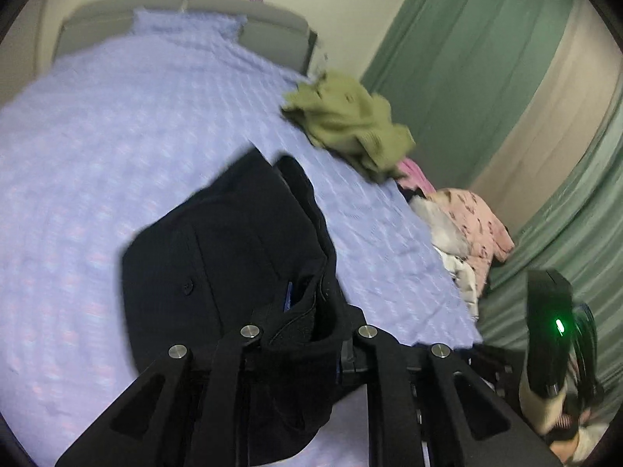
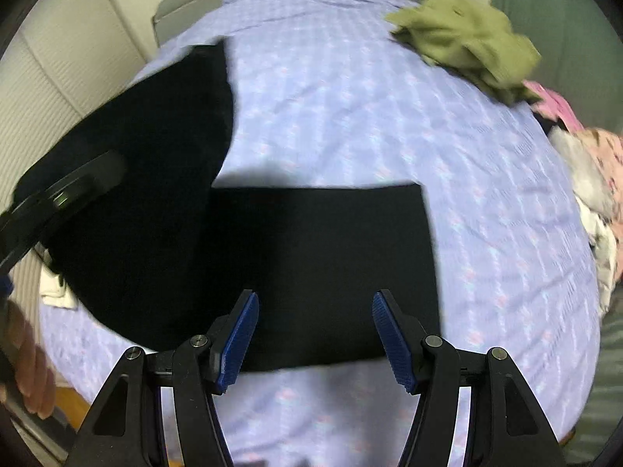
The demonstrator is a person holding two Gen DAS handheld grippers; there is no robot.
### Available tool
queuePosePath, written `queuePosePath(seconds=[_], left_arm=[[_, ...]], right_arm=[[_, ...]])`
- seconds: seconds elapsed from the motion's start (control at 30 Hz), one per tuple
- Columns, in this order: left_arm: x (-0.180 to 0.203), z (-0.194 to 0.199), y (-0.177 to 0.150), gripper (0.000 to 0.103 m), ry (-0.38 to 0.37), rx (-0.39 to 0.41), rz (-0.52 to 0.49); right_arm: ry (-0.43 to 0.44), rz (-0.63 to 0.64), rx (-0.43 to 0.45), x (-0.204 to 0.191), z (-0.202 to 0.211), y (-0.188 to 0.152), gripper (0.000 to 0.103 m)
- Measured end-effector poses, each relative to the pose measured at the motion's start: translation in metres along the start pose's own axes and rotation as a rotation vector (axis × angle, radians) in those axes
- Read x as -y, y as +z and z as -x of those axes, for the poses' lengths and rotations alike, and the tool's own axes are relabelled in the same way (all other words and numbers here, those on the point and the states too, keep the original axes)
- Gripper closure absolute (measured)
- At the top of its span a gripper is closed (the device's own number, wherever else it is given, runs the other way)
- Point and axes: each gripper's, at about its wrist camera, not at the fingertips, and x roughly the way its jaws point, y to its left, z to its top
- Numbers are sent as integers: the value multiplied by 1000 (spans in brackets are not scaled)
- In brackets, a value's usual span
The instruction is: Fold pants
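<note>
Left hand-held gripper [image 1: 307, 334] is clamped on the waistband of the black pants [image 2: 319, 264]. Right hand-held gripper [image 2: 315, 334] hovers with jaws apart directly over the folded legs lying crosswise on the bed [image 2: 486, 233], nearer that end.

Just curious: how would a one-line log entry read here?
left gripper: shut on black pants | right gripper: open above pants | bed
</note>
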Motion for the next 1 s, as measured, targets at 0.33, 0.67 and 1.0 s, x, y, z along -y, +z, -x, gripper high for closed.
queuePosePath(seconds=[0.33,0.67,1.0], left_arm=[[77,-133,-51,88,70,-237,4],[91,-130,-52,37,113,-239,69],[72,-27,-49,22,309,-80,-34]], right_arm=[[-42,-55,-100,113,-11,-42,40],[-18,-79,-111,148,-13,-45,40],[-25,-16,-56,129,1,-31,40]])
